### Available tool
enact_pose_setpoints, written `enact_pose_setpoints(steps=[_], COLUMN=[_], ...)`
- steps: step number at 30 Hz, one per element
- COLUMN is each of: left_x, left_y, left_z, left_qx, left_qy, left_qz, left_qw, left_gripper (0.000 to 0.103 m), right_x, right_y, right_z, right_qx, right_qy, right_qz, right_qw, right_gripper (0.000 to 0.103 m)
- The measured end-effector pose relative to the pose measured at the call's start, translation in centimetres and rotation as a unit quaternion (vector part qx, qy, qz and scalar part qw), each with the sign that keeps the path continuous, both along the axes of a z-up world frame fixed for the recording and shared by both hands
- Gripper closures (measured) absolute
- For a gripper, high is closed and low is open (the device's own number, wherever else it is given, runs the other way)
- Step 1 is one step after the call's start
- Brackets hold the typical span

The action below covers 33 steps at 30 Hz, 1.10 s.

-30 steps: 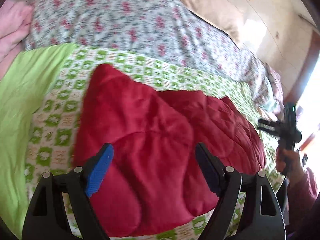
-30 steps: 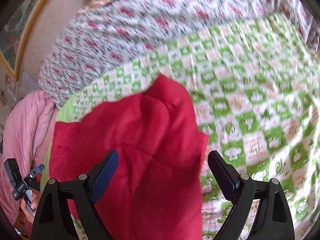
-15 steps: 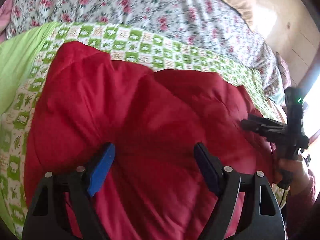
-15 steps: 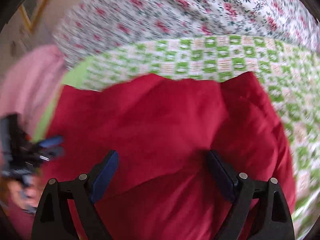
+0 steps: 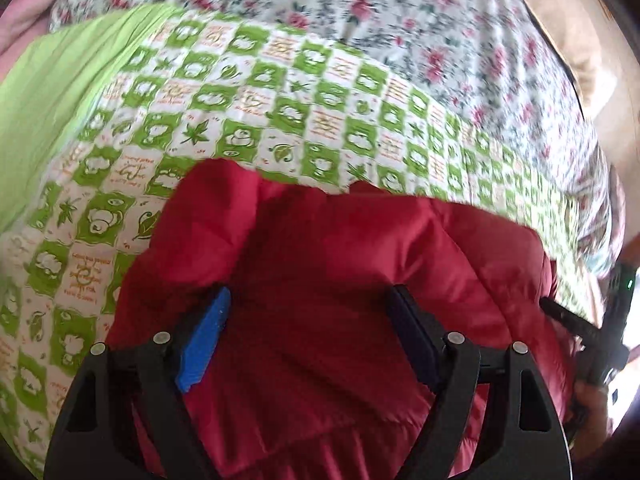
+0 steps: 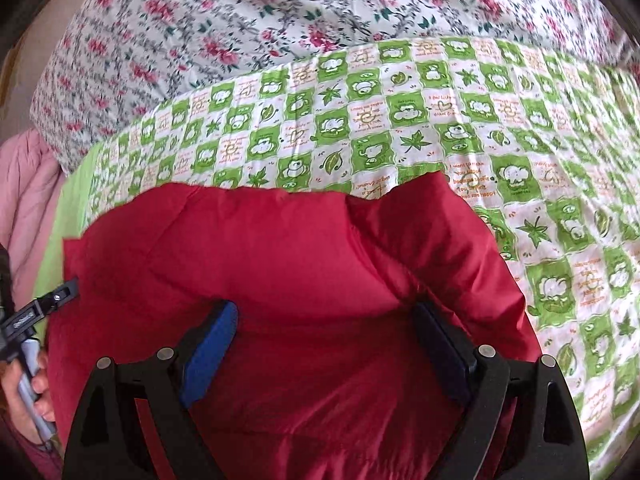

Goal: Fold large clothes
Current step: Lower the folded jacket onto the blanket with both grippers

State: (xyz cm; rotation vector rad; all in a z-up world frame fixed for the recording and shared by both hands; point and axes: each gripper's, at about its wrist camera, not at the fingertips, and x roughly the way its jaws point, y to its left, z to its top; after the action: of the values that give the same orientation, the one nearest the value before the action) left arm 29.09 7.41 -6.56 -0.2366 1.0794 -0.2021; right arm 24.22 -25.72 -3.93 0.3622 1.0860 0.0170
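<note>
Left gripper (image 5: pixel 308 308), jaws spread wide and grasping nothing, hangs tilted down over the near part of a red padded garment (image 5: pixel 328 264); its blue pad (image 5: pixel 204 344) lies close above the cloth, contact not discernible. Right gripper (image 6: pixel 326 322), likewise released with jaws wide apart, is poised over the same garment (image 6: pixel 288 256), which fills the gap between its fingers. Garment lies bunched in puffy folds on a green-and-white checked quilt (image 6: pixel 420 120), its far edge crossing the quilt from left to right. Beyond the quilt, a floral sheet (image 6: pixel 240 12) covers the far side of the bed. Plain lime-green cloth (image 5: pixel 56 80) borders the quilt at left, with pink fabric (image 6: pixel 28 200) beside it.
</note>
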Motion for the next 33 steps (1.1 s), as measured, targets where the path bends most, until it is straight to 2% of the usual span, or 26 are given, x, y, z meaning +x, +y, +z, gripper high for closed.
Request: enact_pose_setpoints(steps=[8,17,23,26,29,33], left_x=[0.3,-0.9,-4.9,-8.0,-10.2,-13.0], left_y=[0.2,0.6,0.7,0.6,0.3,-0.5], left_z=[-0.5,0.9,4.7,6.9,8.0,8.6], left_qx=[-0.004,-0.002,-0.023,-0.029,-0.032,-0.036], left_qy=[0.001,-0.009,-0.039,-0.063,-0.072,-0.077], left_qz=[0.002,0.016,-0.002,-0.023,-0.040,-0.060], left_qw=[1.0000,0.9998,0.9990,0.9974,0.9961,0.9945], left_gripper=[0.022,0.022,0.022,0.022,0.022,0.022], right_x=[-0.6,-1.2,-1.9,-2.9,-4.3,-6.4], right_y=[-1.4,-1.9,-2.5,-2.8,-3.5,-3.2], right_z=[-0.4,0.0,0.5,1.4,2.2,4.2], right_qx=[0.031,0.027,0.016,-0.020,0.011,0.019], right_qy=[-0.012,-0.007,0.003,0.007,-0.011,-0.038], right_qz=[-0.039,-0.059,-0.071,-0.094,-0.100,-0.087], right_qw=[0.999,0.998,0.997,0.995,0.995,0.995], right_gripper=[0.017,0.019,0.019,0.017,0.017,0.017])
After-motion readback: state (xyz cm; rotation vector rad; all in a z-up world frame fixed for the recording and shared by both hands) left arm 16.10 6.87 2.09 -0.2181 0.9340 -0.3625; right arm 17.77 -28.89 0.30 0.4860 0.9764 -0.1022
